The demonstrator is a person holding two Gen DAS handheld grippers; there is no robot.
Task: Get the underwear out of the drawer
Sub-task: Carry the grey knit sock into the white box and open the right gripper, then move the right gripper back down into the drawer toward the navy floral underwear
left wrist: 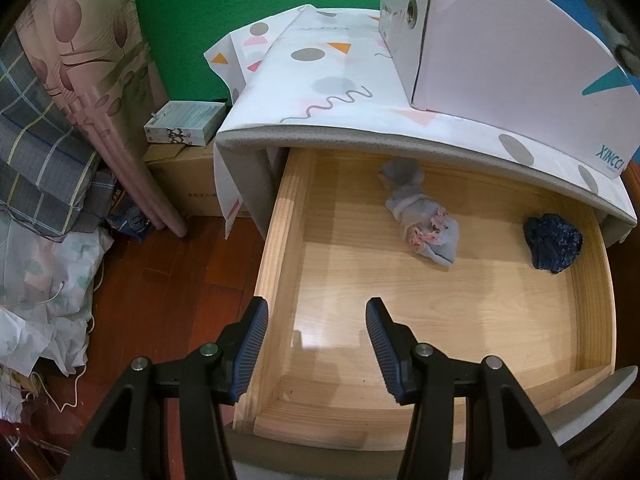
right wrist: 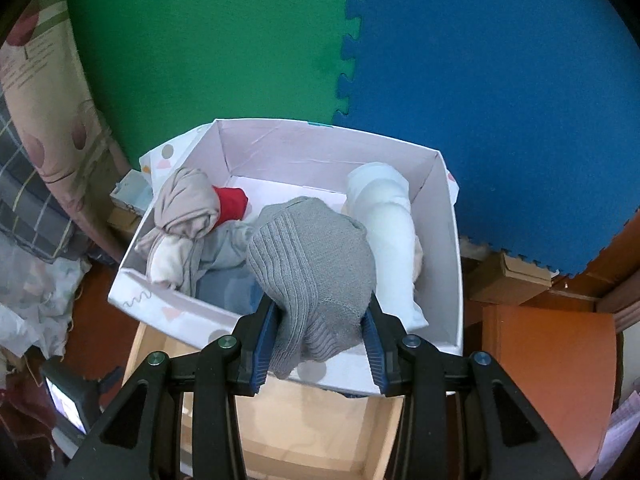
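The pulled-out pale wooden drawer (left wrist: 280, 240) holds a rolled grey underwear bundle with pink flowers (left wrist: 424, 228) mid-floor and a crumpled dark blue piece (left wrist: 554, 246) by its right wall, well apart.

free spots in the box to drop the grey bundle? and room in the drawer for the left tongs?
Box: crowded; a bare strip shows along the back wall, between the red roll and white roll. Right tongs hold the grey bundle. Drawer: front half bare; floral bundle and dark blue bundle sit at the back.
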